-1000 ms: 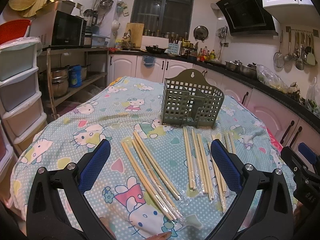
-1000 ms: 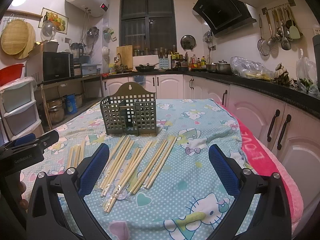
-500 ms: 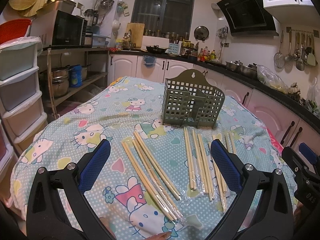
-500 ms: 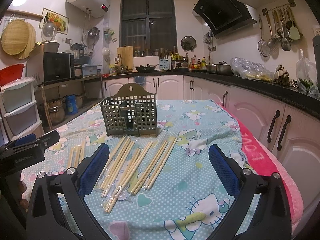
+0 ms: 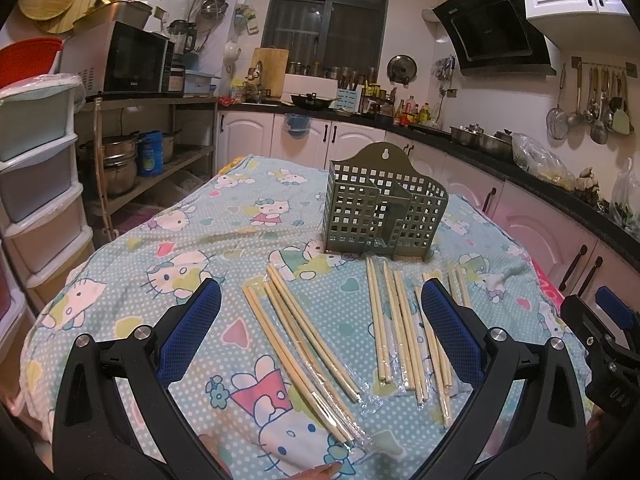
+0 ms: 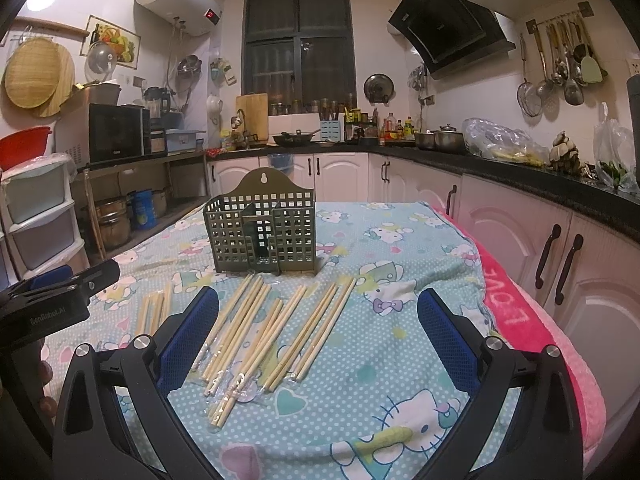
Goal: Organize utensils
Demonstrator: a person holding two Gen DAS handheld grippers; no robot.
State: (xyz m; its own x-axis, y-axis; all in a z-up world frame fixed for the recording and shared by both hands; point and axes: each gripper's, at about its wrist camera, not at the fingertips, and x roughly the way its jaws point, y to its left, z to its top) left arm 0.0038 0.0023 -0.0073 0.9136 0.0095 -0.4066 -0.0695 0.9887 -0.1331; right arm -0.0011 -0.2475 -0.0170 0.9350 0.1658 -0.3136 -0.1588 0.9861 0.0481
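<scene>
A green slotted utensil holder [image 5: 384, 210] stands upright on the table; it also shows in the right wrist view [image 6: 262, 228]. Several pairs of wooden chopsticks in clear wrappers lie flat in front of it, one group on the left [image 5: 304, 332] and one on the right [image 5: 404, 330]. The right wrist view shows the same chopsticks [image 6: 260, 328]. My left gripper [image 5: 320, 316] is open and empty above the left group. My right gripper [image 6: 318, 320] is open and empty above the right group.
The table wears a light-blue cartoon-cat cloth [image 5: 192, 240] with a pink blanket edge [image 6: 532, 320] on the right. White cabinets [image 6: 560, 248] run along the right. Plastic drawers [image 5: 36, 184] stand at the left.
</scene>
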